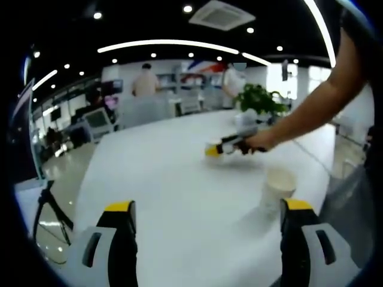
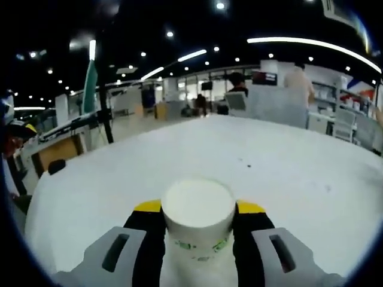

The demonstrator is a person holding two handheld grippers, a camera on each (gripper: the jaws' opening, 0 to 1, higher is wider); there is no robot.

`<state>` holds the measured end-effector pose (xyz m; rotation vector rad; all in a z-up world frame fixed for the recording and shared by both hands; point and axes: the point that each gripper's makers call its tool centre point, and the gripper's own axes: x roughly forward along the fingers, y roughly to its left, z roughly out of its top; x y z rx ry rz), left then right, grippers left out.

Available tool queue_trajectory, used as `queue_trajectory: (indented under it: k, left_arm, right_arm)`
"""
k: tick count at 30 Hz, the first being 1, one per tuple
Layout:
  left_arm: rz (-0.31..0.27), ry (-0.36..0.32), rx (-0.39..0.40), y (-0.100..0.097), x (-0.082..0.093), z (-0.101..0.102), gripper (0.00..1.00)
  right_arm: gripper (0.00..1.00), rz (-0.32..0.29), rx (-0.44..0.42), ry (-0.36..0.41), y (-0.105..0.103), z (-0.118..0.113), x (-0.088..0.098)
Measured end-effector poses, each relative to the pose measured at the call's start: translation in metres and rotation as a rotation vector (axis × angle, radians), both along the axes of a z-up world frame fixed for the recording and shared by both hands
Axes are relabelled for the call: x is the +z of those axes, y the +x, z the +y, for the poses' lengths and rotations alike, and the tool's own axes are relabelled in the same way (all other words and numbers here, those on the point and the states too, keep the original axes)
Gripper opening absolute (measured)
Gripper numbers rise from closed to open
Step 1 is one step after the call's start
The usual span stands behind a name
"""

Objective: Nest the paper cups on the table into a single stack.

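White surface (image 1: 173, 173) spreads wide under both your tools, set in an open office hall with strip lights overhead, desks, monitors and people standing well beyond its far edge; a potted plant (image 1: 260, 98) sits near that edge. Judging by the layout, the stack is not yet made. Your right tool (image 2: 197, 218) is clamped on a paper cup (image 2: 197, 209), its flat base facing forward between the jaws; seen from the left gripper view, that tool (image 1: 230, 145) lies out beyond the standing cup, toward the plant. Your left tool (image 1: 206, 215) stands wide and holds nothing. A second cup (image 1: 277, 190) stands upright, just beside its right jaw. You have yet to nest the two.
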<state>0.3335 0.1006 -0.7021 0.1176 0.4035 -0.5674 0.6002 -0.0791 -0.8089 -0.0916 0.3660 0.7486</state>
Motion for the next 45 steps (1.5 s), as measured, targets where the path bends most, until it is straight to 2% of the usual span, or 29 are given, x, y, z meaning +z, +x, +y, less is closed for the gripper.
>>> queue_trajectory:
  k: [7, 9, 11, 14, 16, 18, 25, 30, 39, 45]
  left_arm:
    - [0.006, 0.000, -0.002, 0.002, 0.001, -0.003, 0.98]
    - [0.030, -0.018, -0.011, 0.000, -0.001, -0.007, 0.98]
    - [0.054, 0.003, -0.010, -0.002, -0.006, -0.008, 0.98]
    - [0.064, -0.004, -0.006, -0.002, -0.006, -0.007, 0.98]
    - [0.076, -0.017, -0.010, -0.003, -0.006, -0.009, 0.98]
    - [0.085, -0.002, -0.014, -0.004, -0.007, -0.011, 0.98]
    - [0.107, -0.002, -0.032, -0.004, -0.005, -0.011, 0.98]
    - [0.101, 0.000, -0.042, -0.005, -0.002, -0.011, 0.98]
    - [0.092, 0.000, -0.056, -0.006, 0.001, -0.010, 0.98]
    - [0.095, -0.011, -0.064, -0.006, 0.004, -0.010, 0.98]
  right_arm:
    - [0.40, 0.012, 0.012, 0.015, -0.002, 0.002, 0.016]
    - [0.40, 0.025, 0.001, 0.022, 0.003, -0.001, 0.019]
    - [0.40, 0.019, -0.003, 0.022, 0.005, -0.002, 0.025]
    - [0.40, 0.030, -0.006, 0.029, 0.009, -0.003, 0.033]
    - [0.40, 0.050, -0.006, 0.044, 0.004, -0.003, 0.044]
    - [0.40, 0.050, -0.008, 0.038, 0.005, -0.004, 0.051]
    - [0.40, 0.018, -0.006, 0.023, 0.008, -0.006, 0.082]
    - [0.40, -0.020, -0.022, 0.000, 0.010, -0.012, 0.108]
    - [0.40, -0.038, -0.018, -0.018, 0.012, -0.015, 0.146]
    - [0.40, -0.032, -0.027, 0.003, 0.013, -0.018, 0.171]
